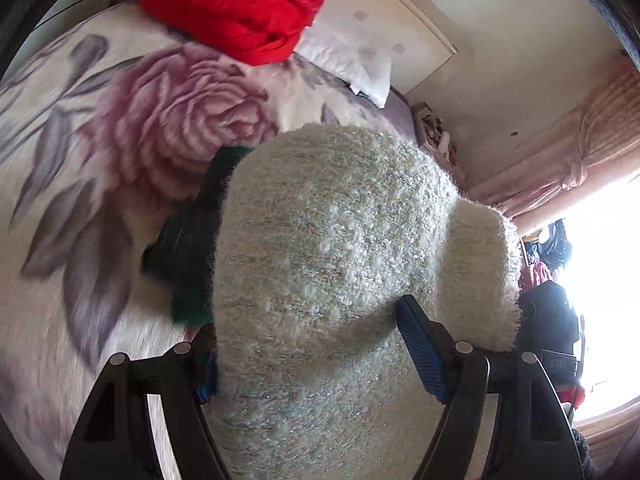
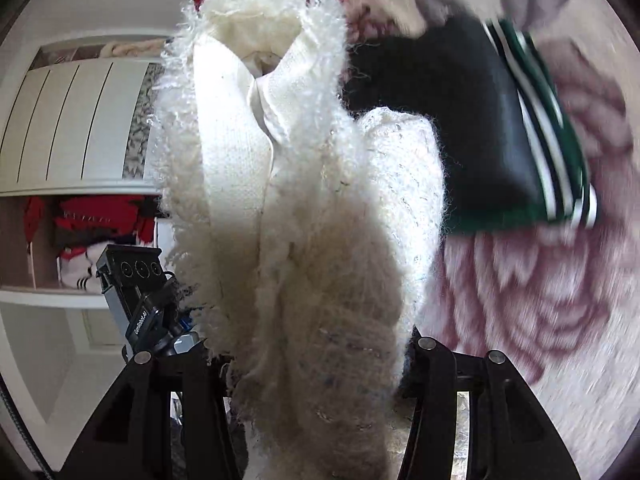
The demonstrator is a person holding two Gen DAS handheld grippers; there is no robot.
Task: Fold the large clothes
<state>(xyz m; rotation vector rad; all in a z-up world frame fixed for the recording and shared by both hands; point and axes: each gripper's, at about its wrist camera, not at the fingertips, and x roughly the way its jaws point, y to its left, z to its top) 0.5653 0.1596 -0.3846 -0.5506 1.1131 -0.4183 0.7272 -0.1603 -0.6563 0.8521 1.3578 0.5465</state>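
1. Fluffy white knit, a sweater point(image 1: 332, 264), fills both wrist views; it is bunched into a thick roll whose long axis runs away from each camera, up the middle of the picture
2. In the right wrist view its open end point(image 2: 260, 40) points up and away, showing a smooth cream inner layer inside the shaggy outer pile
3. It is held above a bed cover point(image 1: 80, 152) printed with big pink roses
4. The left gripper point(image 1: 308, 360) is clamped on the roll, its blue pad point(image 1: 420, 356) pressed into the wool; the right gripper point(image 2: 316, 372) also pinches the knit between its black fingers
5. Close under the sweater lies a black and green garment point(image 2: 500, 152) with white stripes; a red cloth pile point(image 1: 240, 4) sits further up the bed by a pillow point(image 1: 352, 60)
6. Open cover lies beyond the rose; a curtain point(image 1: 580, 160) bounds one side, shelves point(image 2: 72, 240) the other
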